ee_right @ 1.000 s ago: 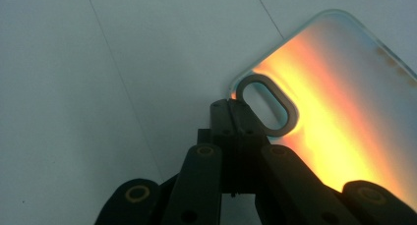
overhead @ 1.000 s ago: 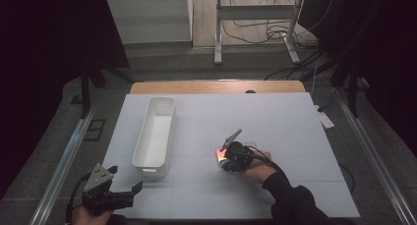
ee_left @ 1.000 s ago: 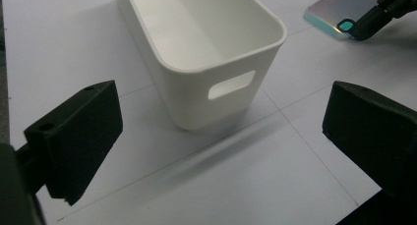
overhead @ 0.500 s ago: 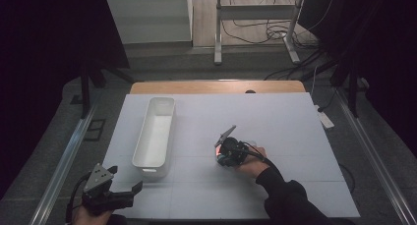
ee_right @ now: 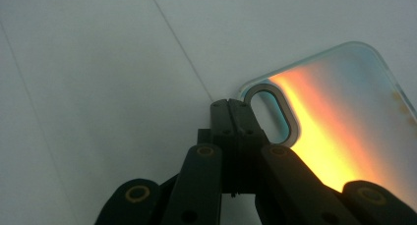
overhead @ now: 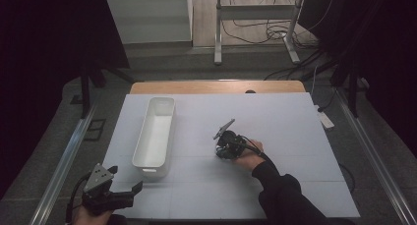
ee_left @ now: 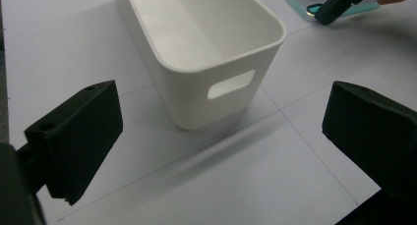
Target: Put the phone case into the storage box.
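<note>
Jaws of the right gripper (overhead: 222, 136) are pressed together on a corner of the phone case (overhead: 224, 128), held tilted above the middle of the tabletop (overhead: 295, 131); the left gripper (overhead: 129, 191) waits at the near left corner, past the white bin (overhead: 156, 131).

Left gripper view: its jaws gape wide with nothing between them, facing the bin's (ee_left: 211, 48) handle end.

Right gripper view: the jaws meet on the iridescent case (ee_right: 339, 126) beside its oval camera opening.

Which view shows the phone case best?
The right gripper view: the phone case looms large, iridescent, its camera cutout clear. The left gripper view catches one corner; the high view shows a small tilted sliver.
</note>
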Tool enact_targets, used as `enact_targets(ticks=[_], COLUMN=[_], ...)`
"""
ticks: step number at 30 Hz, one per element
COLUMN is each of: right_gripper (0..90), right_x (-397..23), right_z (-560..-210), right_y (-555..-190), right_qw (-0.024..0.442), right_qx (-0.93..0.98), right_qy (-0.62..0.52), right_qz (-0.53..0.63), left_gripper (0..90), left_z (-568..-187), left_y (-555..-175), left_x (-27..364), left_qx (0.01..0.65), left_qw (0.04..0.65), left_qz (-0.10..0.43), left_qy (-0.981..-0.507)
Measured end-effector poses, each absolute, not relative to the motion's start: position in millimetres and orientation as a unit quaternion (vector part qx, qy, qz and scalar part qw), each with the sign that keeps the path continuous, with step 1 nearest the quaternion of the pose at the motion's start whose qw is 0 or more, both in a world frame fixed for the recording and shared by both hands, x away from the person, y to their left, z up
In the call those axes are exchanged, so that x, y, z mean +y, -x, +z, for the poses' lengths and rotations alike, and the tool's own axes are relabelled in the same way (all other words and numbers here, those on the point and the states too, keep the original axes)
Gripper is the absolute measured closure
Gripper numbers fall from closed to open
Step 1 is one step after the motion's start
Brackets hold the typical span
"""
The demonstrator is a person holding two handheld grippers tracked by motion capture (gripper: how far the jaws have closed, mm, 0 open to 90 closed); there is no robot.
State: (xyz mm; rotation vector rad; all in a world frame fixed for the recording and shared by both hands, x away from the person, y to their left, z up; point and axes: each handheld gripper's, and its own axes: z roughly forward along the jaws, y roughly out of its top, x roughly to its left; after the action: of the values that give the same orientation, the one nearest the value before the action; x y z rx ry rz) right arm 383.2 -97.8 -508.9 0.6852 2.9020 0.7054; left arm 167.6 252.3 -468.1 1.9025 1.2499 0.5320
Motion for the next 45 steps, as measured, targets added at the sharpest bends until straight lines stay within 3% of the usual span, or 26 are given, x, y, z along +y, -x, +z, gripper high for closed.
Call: enact_targets(ticks=[32, 45], right_gripper=[89.4, 89.4], right_x=[-117.6, -124.7], right_z=[-508.4, -500.7], right_y=[-434.1, -433.6], right_qw=[0.08, 0.079], right_qx=[0.916, 0.912], right_qy=[-0.314, -0.318], right_qz=[0.235, 0.248], left_gripper=[2.9, 2.9], left_z=[-468.3, -468.3], left_y=[-168.0, -168.0], left_x=[251.8, 251.6], left_qx=[0.491, 0.49], left_qw=[0.389, 0.388], left_qz=[0.209, 0.21], left_qy=[-0.751, -0.752])
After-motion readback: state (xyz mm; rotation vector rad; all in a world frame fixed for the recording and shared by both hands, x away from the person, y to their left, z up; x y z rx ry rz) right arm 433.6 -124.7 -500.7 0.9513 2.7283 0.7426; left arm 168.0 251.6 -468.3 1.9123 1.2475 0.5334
